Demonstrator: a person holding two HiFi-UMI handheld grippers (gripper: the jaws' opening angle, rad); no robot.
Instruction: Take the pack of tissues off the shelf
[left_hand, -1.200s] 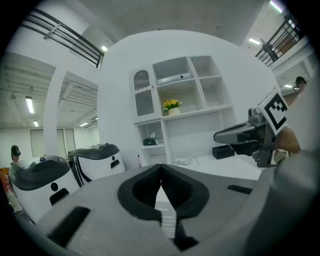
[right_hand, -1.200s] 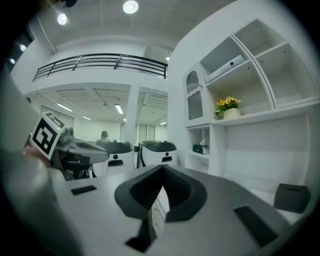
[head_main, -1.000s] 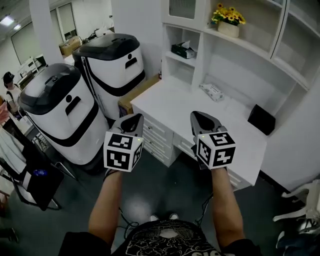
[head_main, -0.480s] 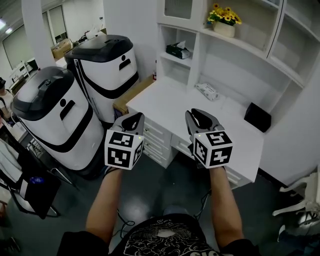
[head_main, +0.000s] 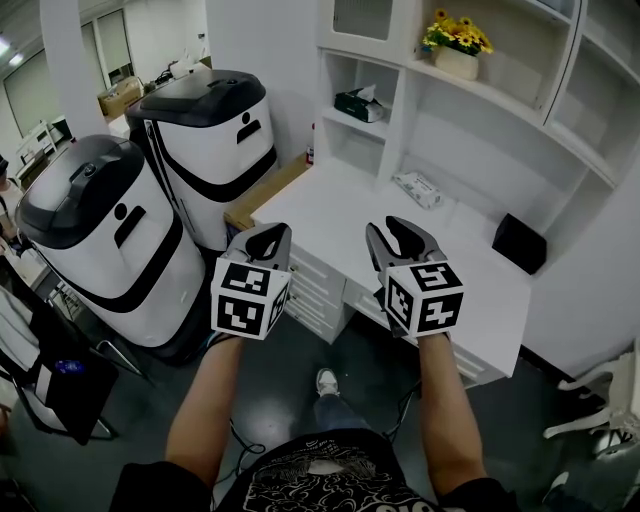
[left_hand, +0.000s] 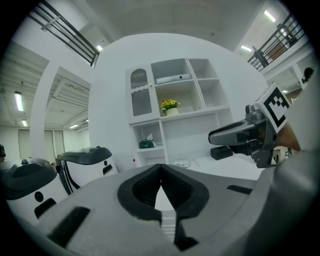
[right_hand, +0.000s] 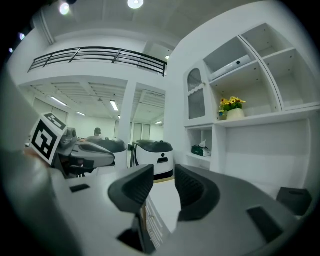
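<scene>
The pack of tissues (head_main: 360, 104) is a dark green box with a white tissue sticking up, standing in the lower left cubby of the white shelf unit (head_main: 400, 95). It also shows small in the left gripper view as the green box (left_hand: 146, 143) and in the right gripper view (right_hand: 201, 149). Both grippers hang side by side in front of the desk, well short of the shelf. My left gripper (head_main: 266, 240) (left_hand: 160, 170) is shut, tips touching, with nothing in it. My right gripper (head_main: 403, 236) (right_hand: 164, 185) has its jaws opening, with nothing between them.
A white desk (head_main: 340, 200) with drawers stands under the shelf, carrying a white soft packet (head_main: 418, 189) and a black box (head_main: 520, 243). A pot of yellow flowers (head_main: 455, 45) sits on the upper shelf. Two large white-and-black machines (head_main: 205, 140) (head_main: 95, 235) stand at the left.
The right gripper's jaws have parted from shut. Both grippers have drifted slightly toward the desk, and a foot now shows below.
</scene>
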